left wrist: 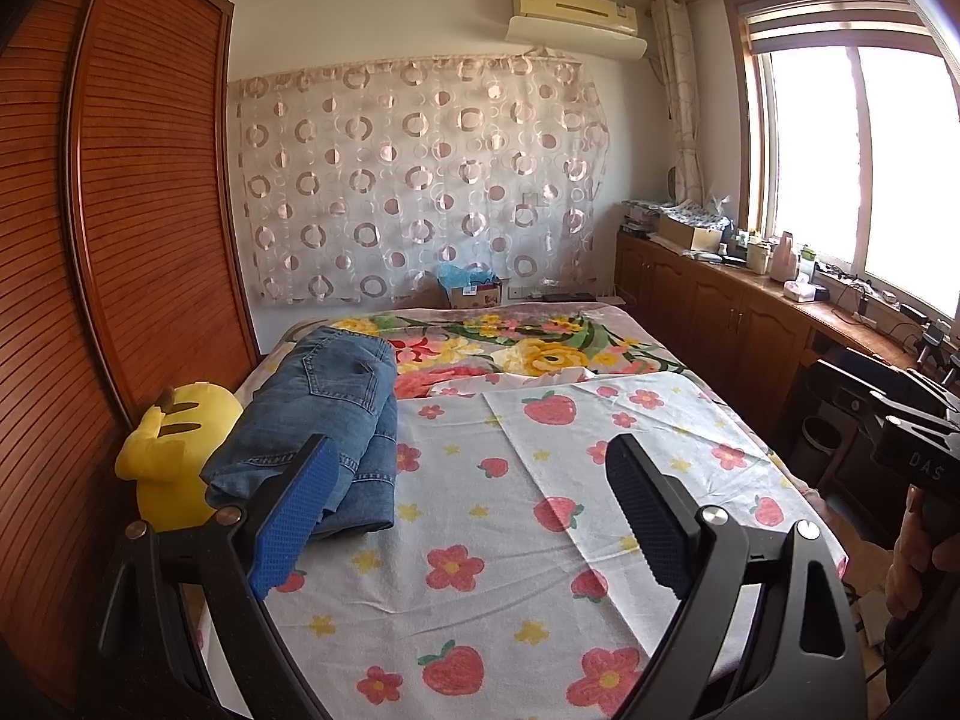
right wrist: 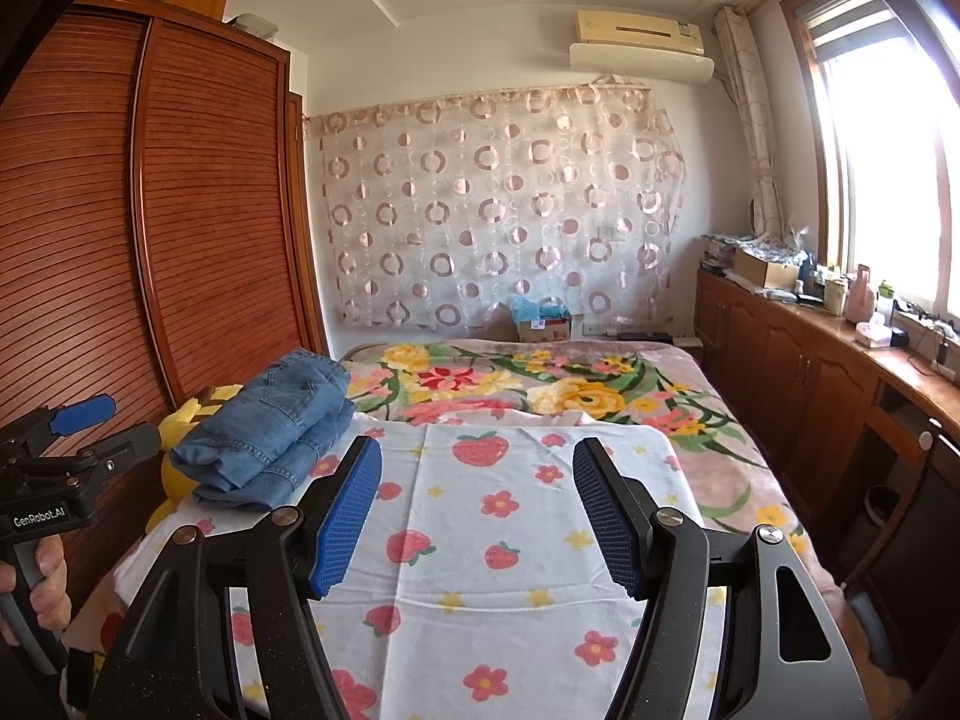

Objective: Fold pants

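Note:
Blue denim pants (left wrist: 324,420) lie folded in a stack at the left side of the bed; they also show in the right wrist view (right wrist: 270,432). My left gripper (left wrist: 474,480) is open and empty, held above the strawberry sheet (left wrist: 510,510) just right of the pants. My right gripper (right wrist: 480,480) is open and empty, above the same sheet (right wrist: 498,540), to the right of the pants. The left gripper also shows at the left edge of the right wrist view (right wrist: 78,426).
A yellow plush toy (left wrist: 174,456) sits against the wooden wardrobe (left wrist: 138,210), left of the pants. A floral blanket (left wrist: 528,348) covers the far half of the bed. A wooden cabinet counter (left wrist: 750,300) with clutter runs along the right under the window.

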